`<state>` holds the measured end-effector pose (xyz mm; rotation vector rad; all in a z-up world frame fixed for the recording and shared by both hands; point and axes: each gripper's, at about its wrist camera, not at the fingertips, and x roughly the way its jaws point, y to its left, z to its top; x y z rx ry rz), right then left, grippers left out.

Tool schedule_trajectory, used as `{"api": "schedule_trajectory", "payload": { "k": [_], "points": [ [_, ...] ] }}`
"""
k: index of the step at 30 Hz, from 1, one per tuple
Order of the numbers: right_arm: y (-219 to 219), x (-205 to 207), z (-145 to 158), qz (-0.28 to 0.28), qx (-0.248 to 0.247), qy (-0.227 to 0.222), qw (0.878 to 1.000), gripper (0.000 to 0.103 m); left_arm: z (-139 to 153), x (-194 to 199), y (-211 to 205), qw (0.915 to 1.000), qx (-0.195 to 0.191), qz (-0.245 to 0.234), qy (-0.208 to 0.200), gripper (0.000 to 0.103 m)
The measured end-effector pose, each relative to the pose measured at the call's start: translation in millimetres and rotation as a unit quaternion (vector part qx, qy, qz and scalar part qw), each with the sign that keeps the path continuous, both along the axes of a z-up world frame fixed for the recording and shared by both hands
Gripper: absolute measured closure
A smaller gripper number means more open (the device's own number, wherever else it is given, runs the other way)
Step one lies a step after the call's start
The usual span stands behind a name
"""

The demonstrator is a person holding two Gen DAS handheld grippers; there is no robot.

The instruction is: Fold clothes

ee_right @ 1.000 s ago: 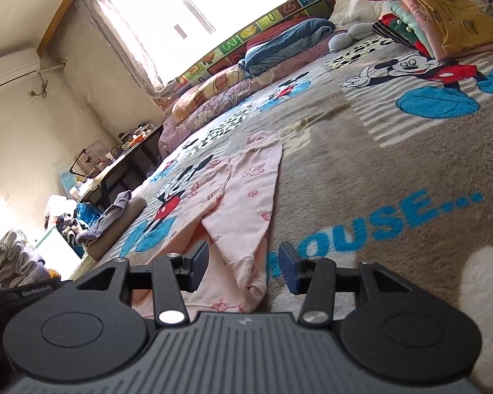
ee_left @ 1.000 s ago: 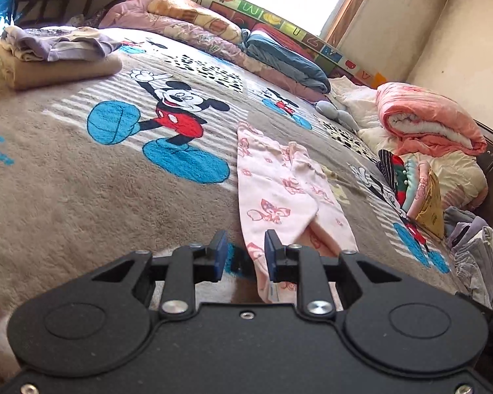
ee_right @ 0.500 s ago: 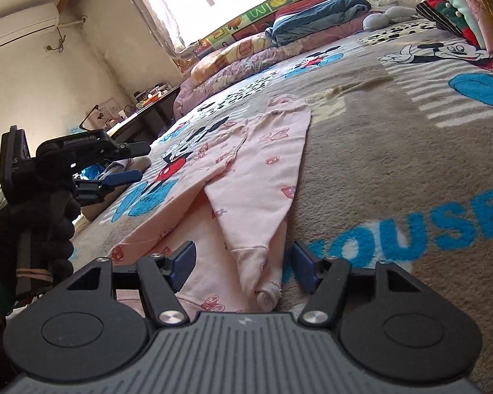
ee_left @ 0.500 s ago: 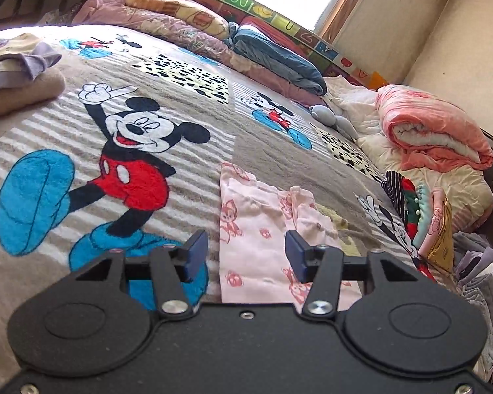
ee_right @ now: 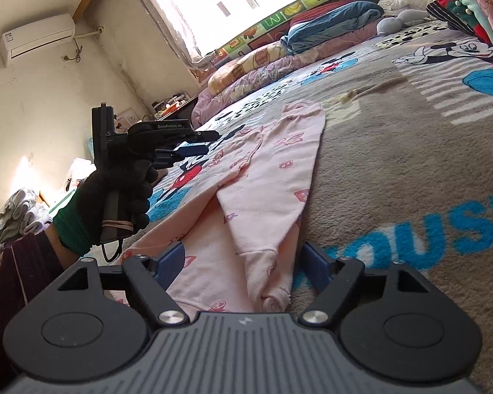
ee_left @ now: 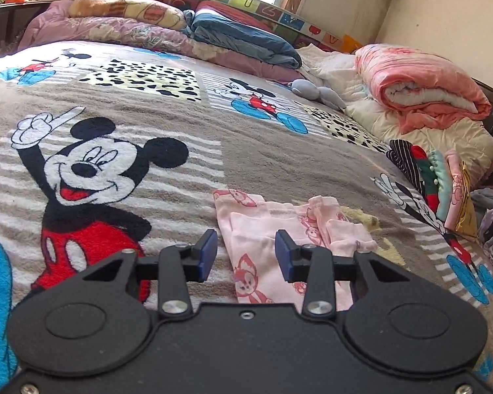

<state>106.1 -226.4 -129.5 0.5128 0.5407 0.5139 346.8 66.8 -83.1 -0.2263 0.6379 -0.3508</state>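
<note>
The pink printed garment (ee_right: pixel 266 180) lies flat on the Mickey Mouse blanket (ee_left: pixel 121 170) covering the bed, its rolled cuff nearest the right gripper (ee_right: pixel 243 261), whose blue fingers are spread to either side of that near end without pinching it. The left gripper (ee_left: pixel 245 255), held in a black-gloved hand (ee_right: pixel 118 193), hovers over the garment's far end with fingers spread and nothing between them
</note>
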Motion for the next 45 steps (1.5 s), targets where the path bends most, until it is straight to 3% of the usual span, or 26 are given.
{"api": "schedule_trajectory", "payload": {
  "k": [9,26,30,31,32,33,39,45],
  "points": [
    [-1,-1,-1,0.013,0.018,-0.010,1.000,0.017,-1,7,-9,0.9991,-0.001,-0.043,0.002,0.072],
    [-1,-6,-2,0.018,0.027,-0.014,0.999,0.015,-21,28,16,0.9915,-0.103,-0.040,0.069,0.081],
    [-1,-6,-2,0.019,0.028,-0.015,0.999,0.015,-13,23,7,0.9924,-0.090,-0.065,0.053,0.082],
    [-1,-6,-1,0.019,0.028,-0.015,0.999,0.015,-15,24,3,0.9938,-0.074,-0.059,0.058,0.085],
    [-1,-6,-1,0.019,0.028,-0.015,0.999,0.015,-17,24,2,0.9948,-0.064,-0.052,0.059,0.096],
    [-1,-6,-1,0.019,0.029,-0.015,0.999,0.015,-19,25,1,0.9956,-0.058,-0.046,0.058,0.096],
    [-1,-7,-2,0.023,0.034,-0.017,0.999,0.014,3,9,2,0.9990,-0.036,-0.026,0.005,0.103],
    [-1,-7,-3,0.026,0.037,-0.019,0.999,0.013,40,-19,33,0.9962,-0.043,0.040,-0.065,0.103]
  ]
}}
